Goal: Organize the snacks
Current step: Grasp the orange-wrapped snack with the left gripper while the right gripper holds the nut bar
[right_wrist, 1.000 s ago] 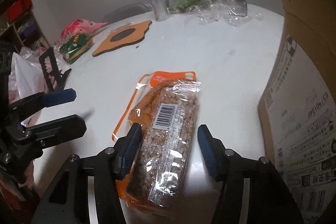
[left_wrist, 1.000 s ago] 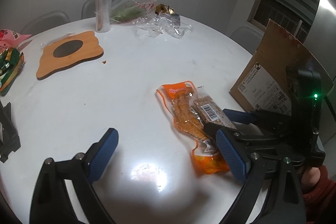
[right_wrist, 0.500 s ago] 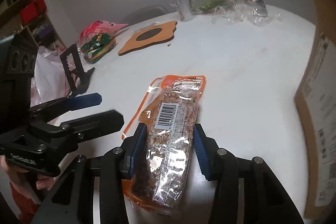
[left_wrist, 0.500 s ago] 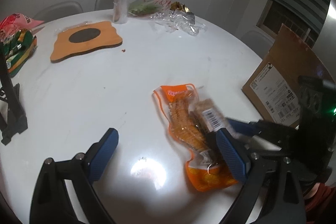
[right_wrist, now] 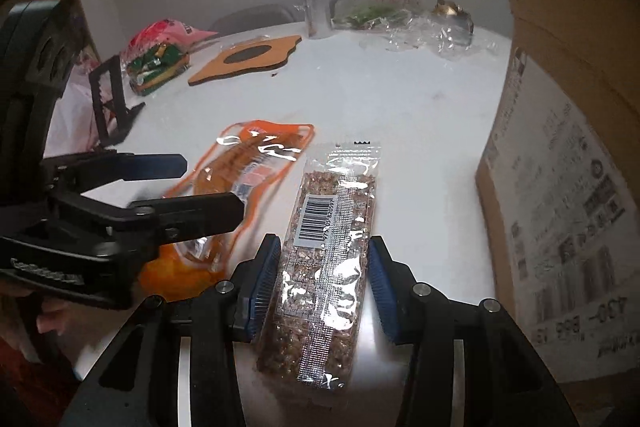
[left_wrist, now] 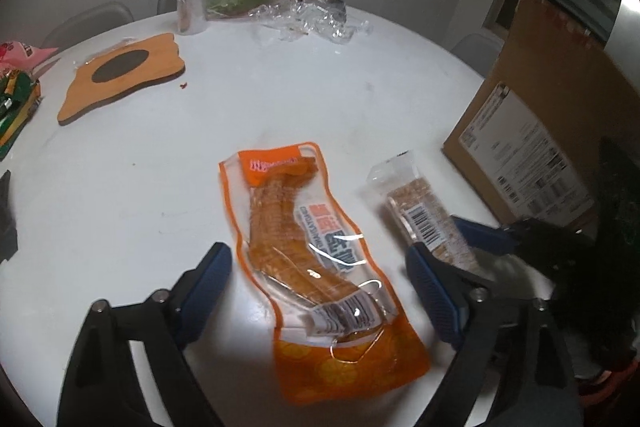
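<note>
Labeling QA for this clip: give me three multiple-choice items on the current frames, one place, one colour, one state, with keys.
1. Where is the cardboard box relative to the clear-wrapped grain bar?
A. To its right
B. To its left
C. Under it

2. What colour is the snack pouch between the left gripper fingers?
A. Green
B. Orange
C. Blue

3. What state is the right gripper in?
A. Wide open over a bare table
B. Out of view
C. Shut on the bar

Key: A, box fills the right edge; B, orange border and base; C, pads press both bar sides.

Glossy crinkly plastic on the granola bar wrapper (right_wrist: pixel 328 267), matt brown cardboard box (right_wrist: pixel 560 187), smooth shiny white table (left_wrist: pixel 280 99).
</note>
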`<state>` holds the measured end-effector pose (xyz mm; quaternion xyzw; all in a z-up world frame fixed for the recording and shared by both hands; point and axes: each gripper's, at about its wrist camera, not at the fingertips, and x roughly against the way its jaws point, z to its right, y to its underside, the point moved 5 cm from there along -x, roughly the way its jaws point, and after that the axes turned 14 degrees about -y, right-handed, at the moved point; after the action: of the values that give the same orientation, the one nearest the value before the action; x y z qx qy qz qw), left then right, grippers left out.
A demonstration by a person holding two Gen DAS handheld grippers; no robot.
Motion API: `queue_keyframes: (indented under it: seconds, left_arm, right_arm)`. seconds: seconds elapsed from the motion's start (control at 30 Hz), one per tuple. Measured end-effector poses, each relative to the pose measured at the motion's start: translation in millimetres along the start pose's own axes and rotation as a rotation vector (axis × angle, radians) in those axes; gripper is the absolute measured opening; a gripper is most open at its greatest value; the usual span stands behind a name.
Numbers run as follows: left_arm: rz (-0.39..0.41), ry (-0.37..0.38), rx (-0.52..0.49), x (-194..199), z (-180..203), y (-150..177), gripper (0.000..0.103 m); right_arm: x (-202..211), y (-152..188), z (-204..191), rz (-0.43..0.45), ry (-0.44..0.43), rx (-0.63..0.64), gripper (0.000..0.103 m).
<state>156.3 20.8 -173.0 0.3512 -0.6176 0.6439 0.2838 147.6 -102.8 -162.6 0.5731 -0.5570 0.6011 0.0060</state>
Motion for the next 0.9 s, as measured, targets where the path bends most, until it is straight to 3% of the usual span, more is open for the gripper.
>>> queue_keyframes:
  seconds: [0.13,0.3,0.43,0.57,0.77,0.9]
  left_arm:
    - [0.002,-0.058,-0.01,-3.3,5.2,1.9,0.08]
    - [-0.003,-0.081,-0.034,-5.9,9.7,2.5,0.06]
    - [-0.008,-0.079,-0.032,-6.2,12.0,2.6,0.061]
    - [-0.018,-0.072,-0.029,-8.3,15.2,-0.1,0.078]
    - [-0.022,-0.093,-0.057,-15.8,28.6,-2.0,0.08]
    - [-0.009,-0.106,-0.063,-15.5,27.9,-3.3,0.071]
  right_arm:
    - [1.2,2.4,0.7,-0.004,0.029,0.041,0.04]
    - [1.3,3.4,0.0,-0.015,0.041,0.059,0.042]
    - [1.1,3.6,-1.1,-0.023,0.062,0.069,0.042]
    - [3.6,6.1,-0.8,-0.027,0.076,0.076,0.043]
    - [3.7,7.8,-2.4,-0.026,0.089,0.098,0.042]
    - [3.1,7.5,-2.1,-0.024,0.086,0.098,0.04]
